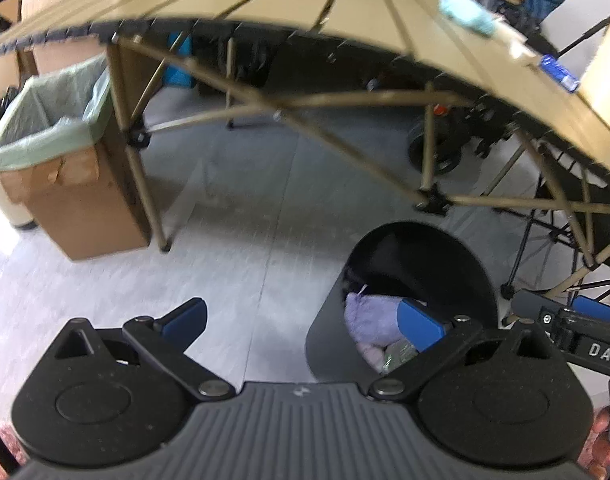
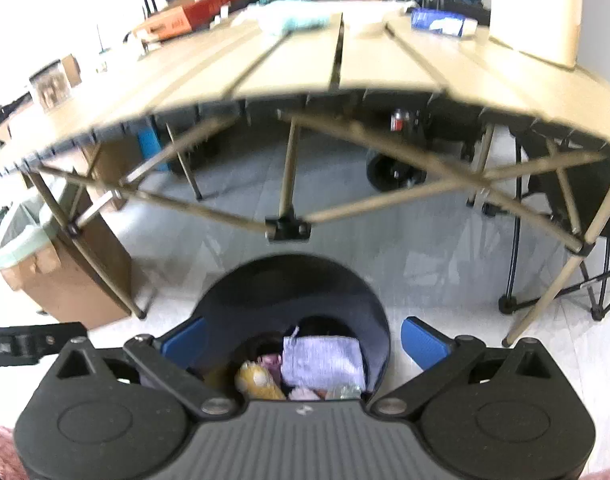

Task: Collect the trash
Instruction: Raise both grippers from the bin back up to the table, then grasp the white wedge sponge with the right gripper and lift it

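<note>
We see the left hand-held gripper [image 1: 303,326] and right hand-held gripper [image 2: 303,340] both spread apart and empty above the black bin [image 2: 265,292], the worktop [image 2: 289,64] beyond them.

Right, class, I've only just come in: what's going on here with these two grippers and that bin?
A person is collecting trash with a gripper in each hand. Both the left gripper and the right gripper are open and empty, held above a dark round bin on the floor. The bin already holds a purple cloth and other scraps. On the folding table beyond, a light blue crumpled piece and a blue packet still lie uncollected.
</note>
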Available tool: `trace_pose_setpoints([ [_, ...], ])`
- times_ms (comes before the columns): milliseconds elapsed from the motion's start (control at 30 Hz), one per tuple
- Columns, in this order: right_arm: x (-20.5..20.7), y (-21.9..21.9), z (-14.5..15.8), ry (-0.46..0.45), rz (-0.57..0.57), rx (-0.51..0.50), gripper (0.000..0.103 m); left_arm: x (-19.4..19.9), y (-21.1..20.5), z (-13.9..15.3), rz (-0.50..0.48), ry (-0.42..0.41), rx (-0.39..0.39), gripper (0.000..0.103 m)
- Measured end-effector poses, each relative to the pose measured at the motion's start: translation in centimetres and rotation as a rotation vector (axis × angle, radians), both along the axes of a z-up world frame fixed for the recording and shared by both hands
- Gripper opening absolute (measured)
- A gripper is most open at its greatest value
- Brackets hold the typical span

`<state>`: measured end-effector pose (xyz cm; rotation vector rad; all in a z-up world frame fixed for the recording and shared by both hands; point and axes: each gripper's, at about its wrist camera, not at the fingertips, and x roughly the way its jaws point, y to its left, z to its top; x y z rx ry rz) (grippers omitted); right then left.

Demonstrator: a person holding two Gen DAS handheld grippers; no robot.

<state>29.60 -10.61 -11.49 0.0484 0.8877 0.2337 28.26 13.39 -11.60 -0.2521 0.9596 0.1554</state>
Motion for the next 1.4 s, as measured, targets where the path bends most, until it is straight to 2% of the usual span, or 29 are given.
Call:
trace_pose_setpoints([
  [333,-1.4,-2.6,6.4,-0.168,-0.009,0.052,0.103,0.3,-3.5,5.3,-0.024,-0.196,-0.029,0.103],
  [567,0.0,-5.3,10.2,-0.29,-0.043,0.101,0.103,2.6,-5.1,8.4,-0.018,-0.266,-0.015,0.103],
  [767,3.4,-6.8,11.8,-0.361,-0.079,0.128,0.103,5.3,-5.4,10.3,0.011,-0.316,-0.023,0.103],
  [1033,9.0,-7.3,13.1,-0.44,-0.125,0.166,0.103,10.0,-6.0,12.2,0.034,-0.358,0.007,0.103],
  [1267,14.7,-7.3,13.4,-0.481,-0.18,0.207,0.103,14.7,-5.8,13.4,0.05,-0.378,0.038,0.103],
  [1400,17.8,-7.0,12.9,-0.473,-0.208,0.21,0.103,17.6,-5.3,13.3,0.068,-0.37,0.029,0.103],
])
